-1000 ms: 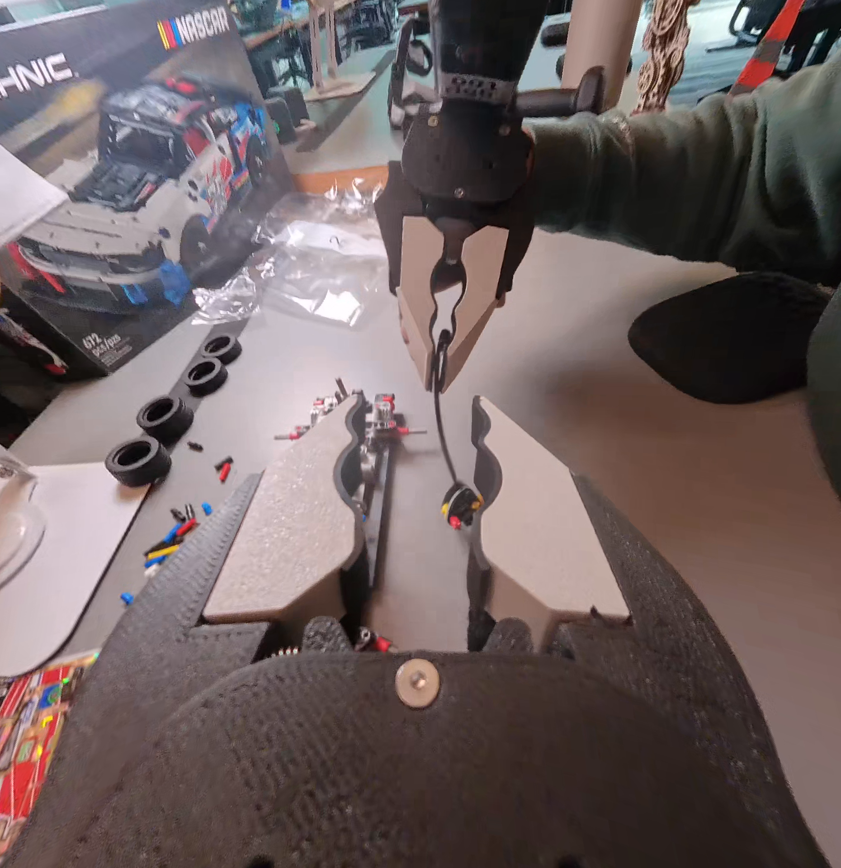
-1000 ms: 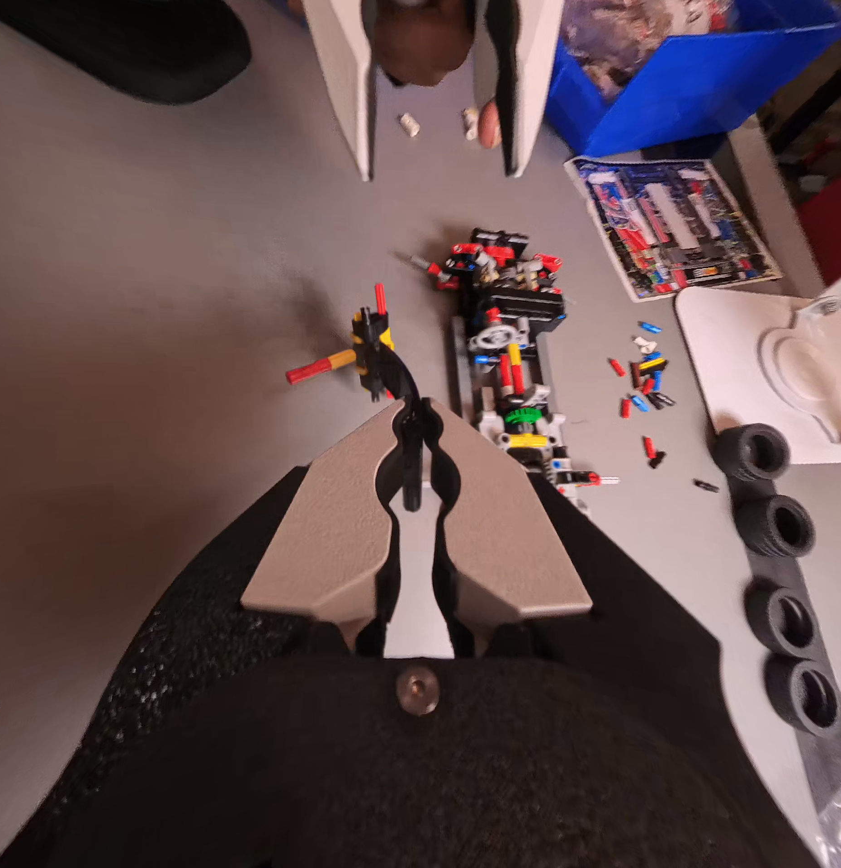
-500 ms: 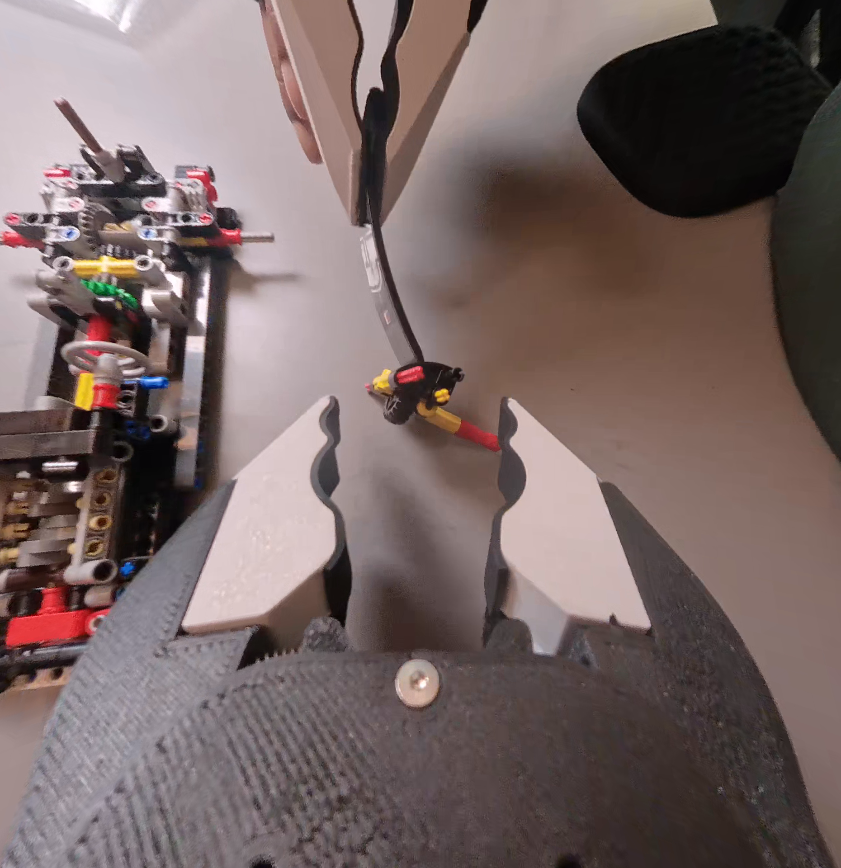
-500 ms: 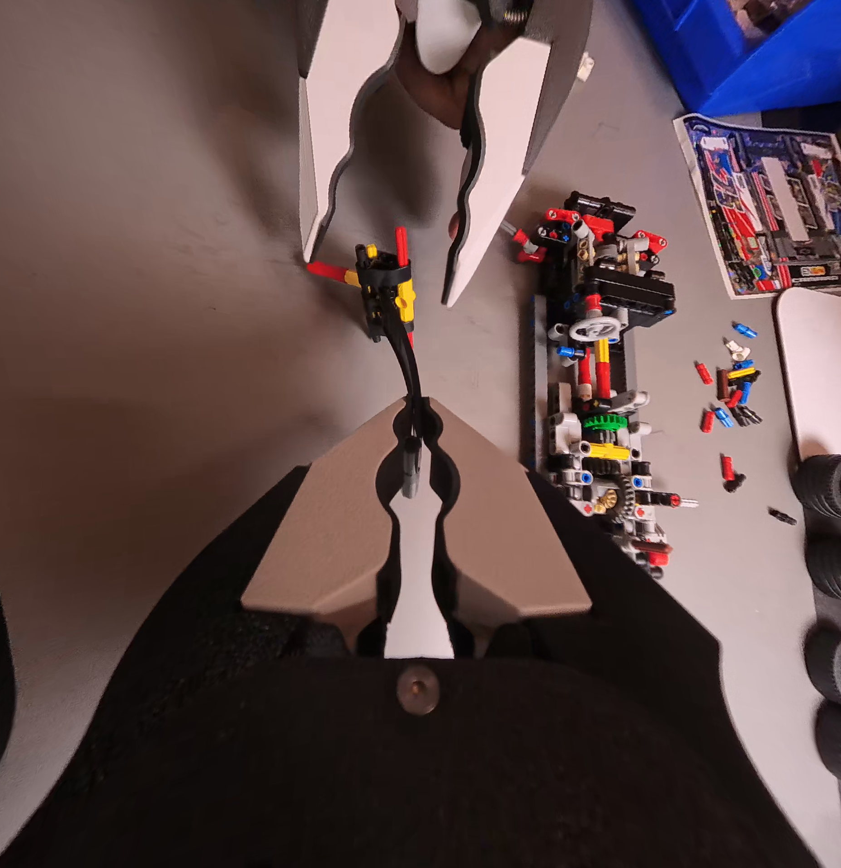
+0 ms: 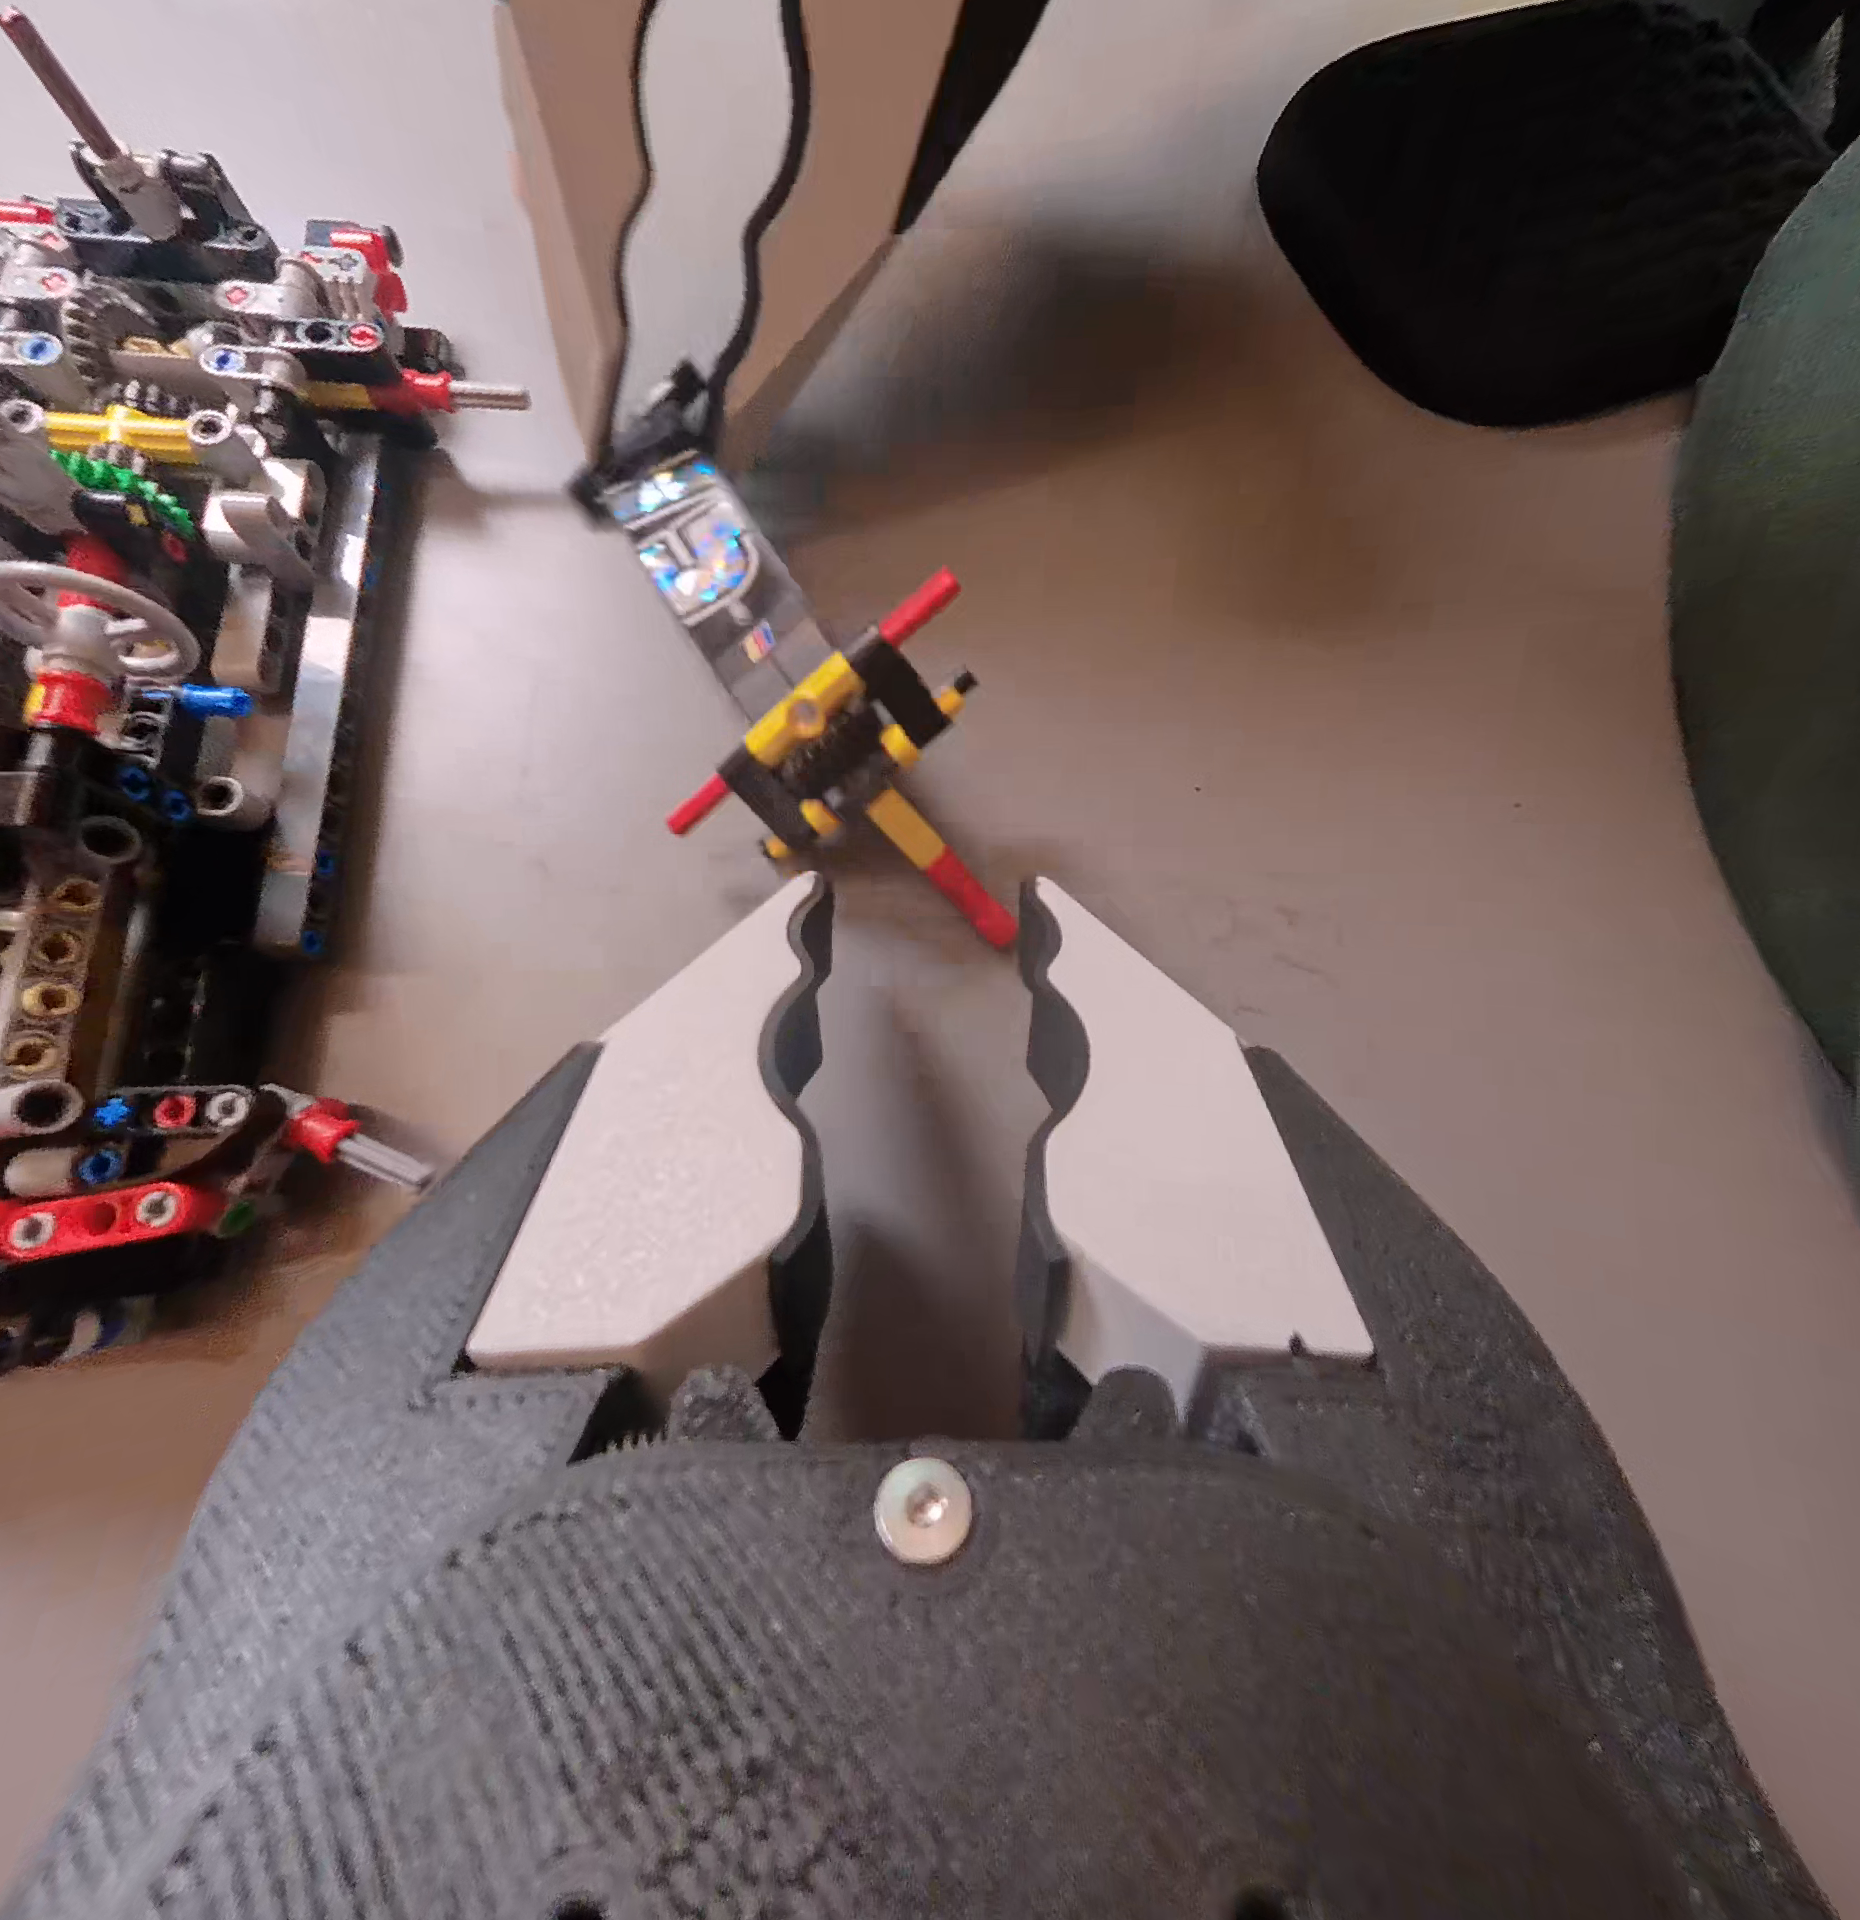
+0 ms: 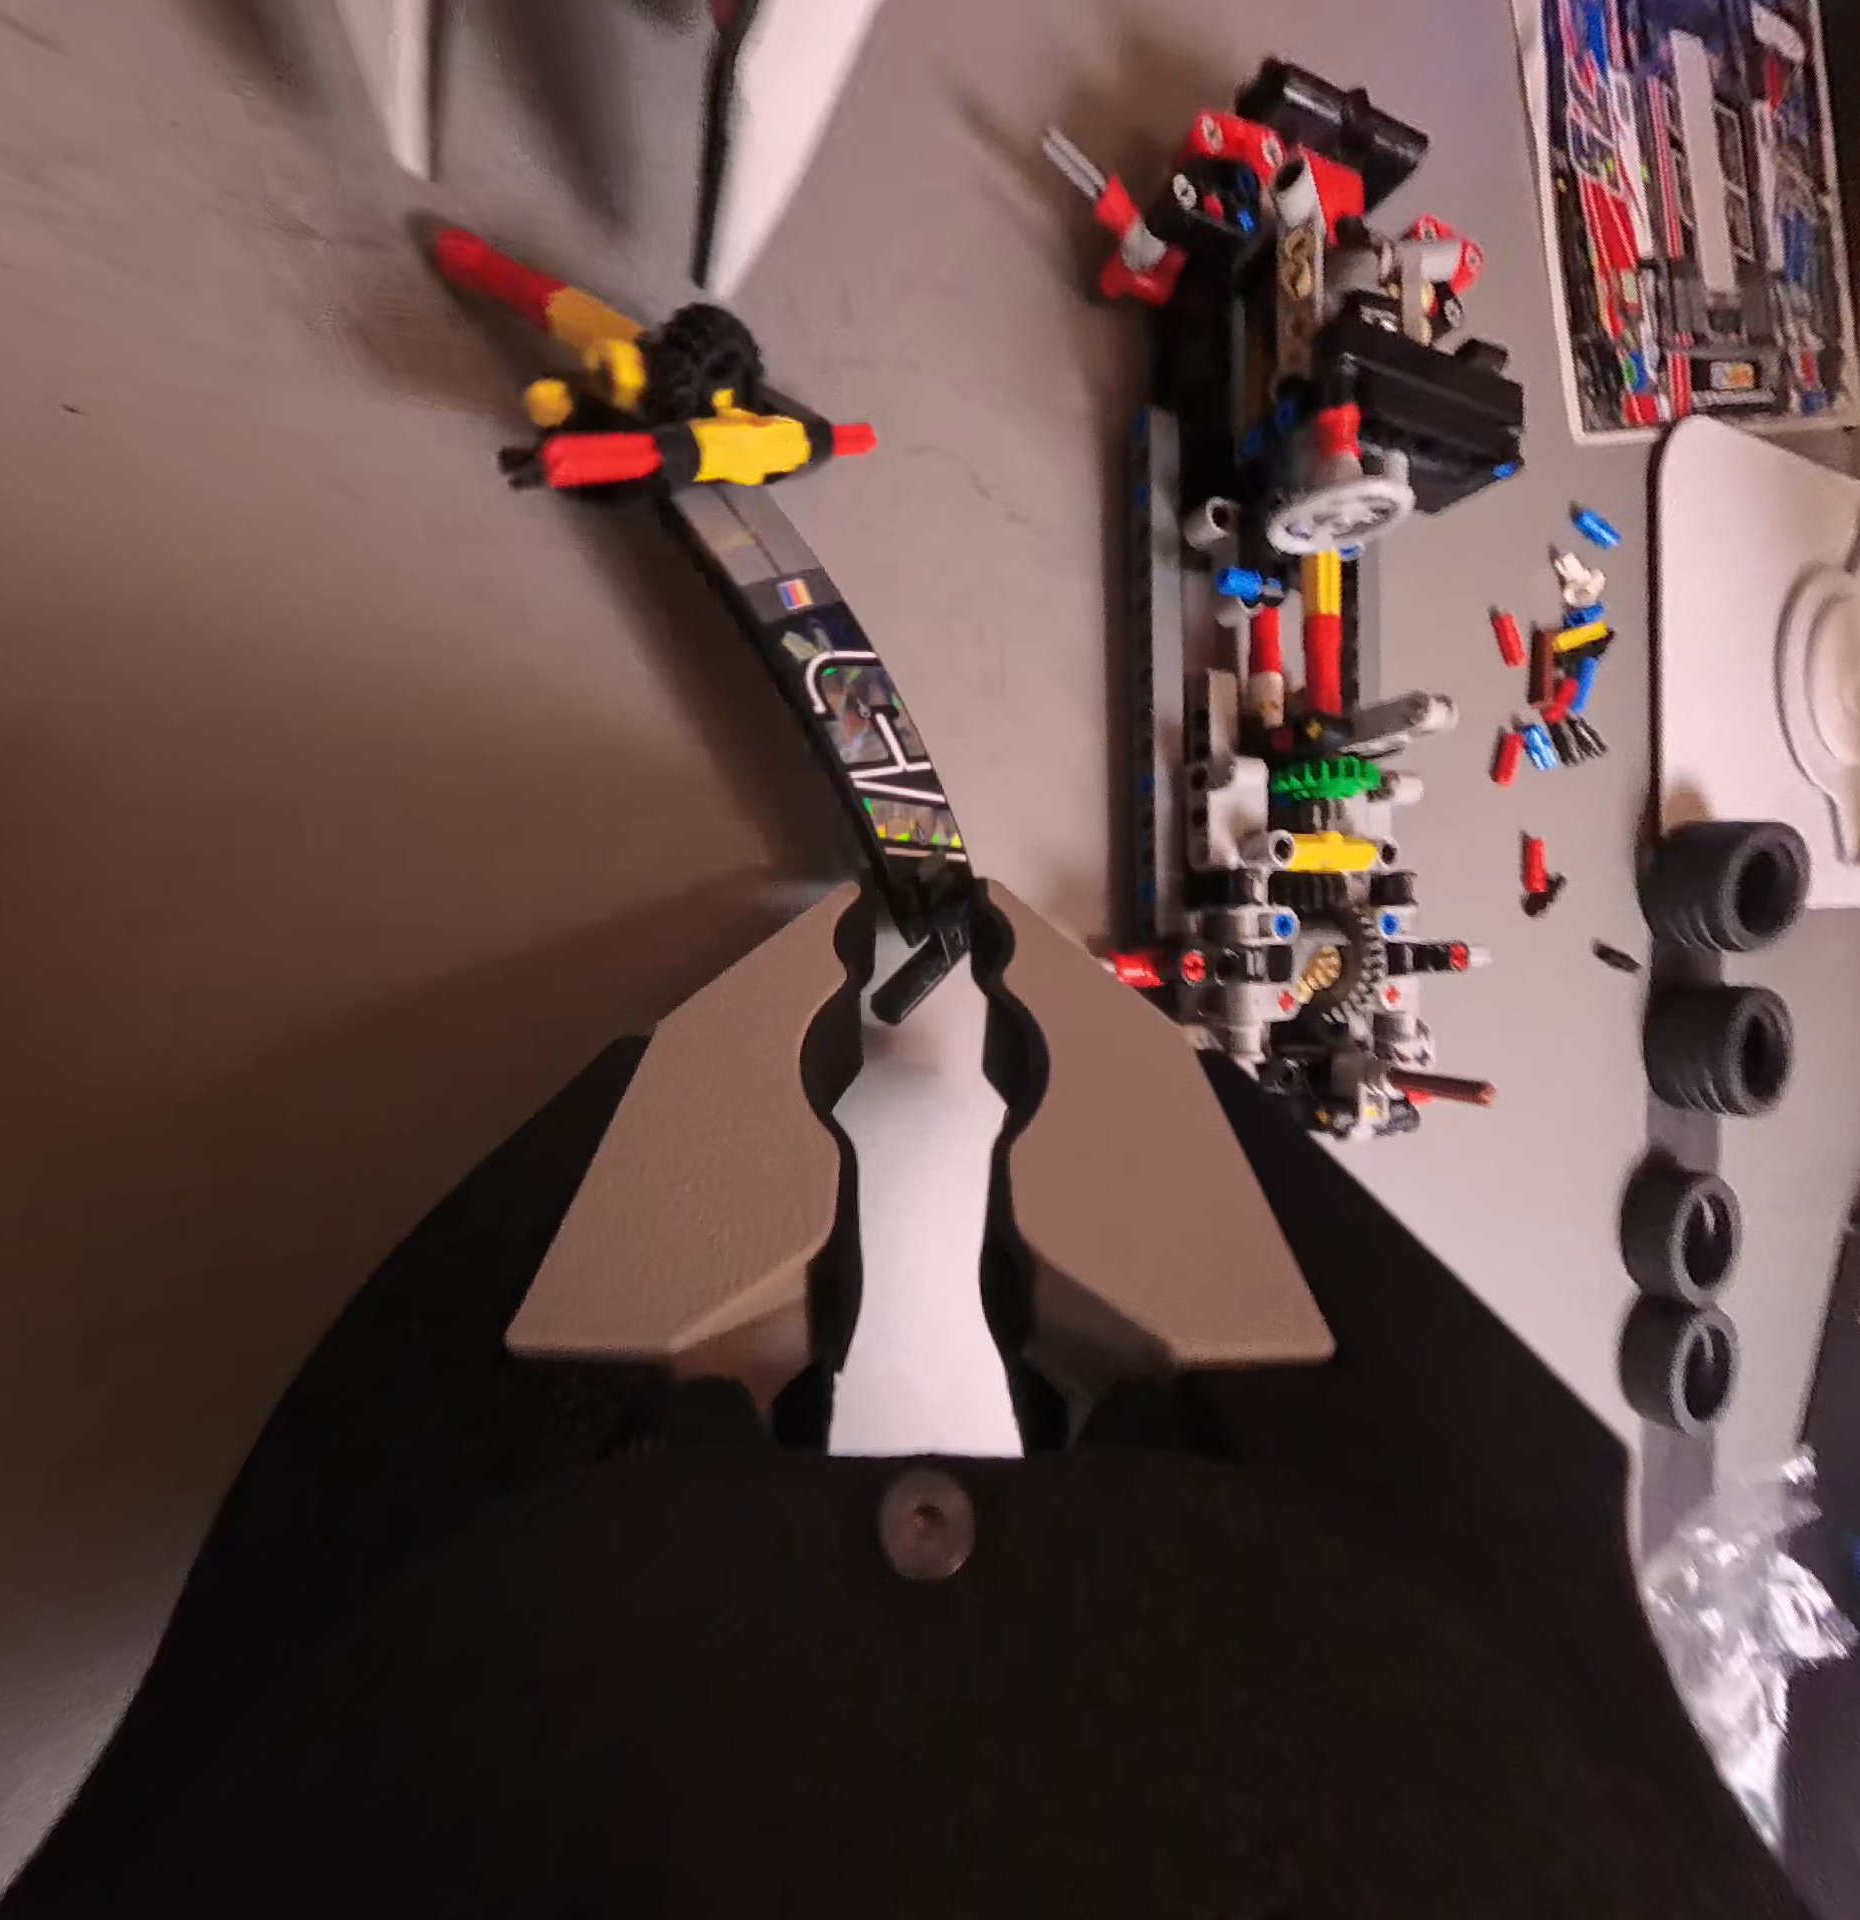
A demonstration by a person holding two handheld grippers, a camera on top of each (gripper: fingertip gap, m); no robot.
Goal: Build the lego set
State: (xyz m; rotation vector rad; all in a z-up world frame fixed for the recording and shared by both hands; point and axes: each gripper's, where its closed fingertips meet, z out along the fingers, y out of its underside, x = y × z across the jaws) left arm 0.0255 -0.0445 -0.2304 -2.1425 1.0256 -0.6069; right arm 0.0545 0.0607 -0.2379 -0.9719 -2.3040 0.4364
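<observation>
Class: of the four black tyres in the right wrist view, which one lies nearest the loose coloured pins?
The top tyre of the row, beside the white plate; the other three lie farther below the pins.

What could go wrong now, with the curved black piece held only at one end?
The right claw pinches only the tip of the curved black piece, so it may twist or slip. The open left claw is almost touching the red axle; a bump could dislodge the yellow gear block.

Grey table (image 5: 1321,727), black chair seat (image 5: 1528,208)
</observation>
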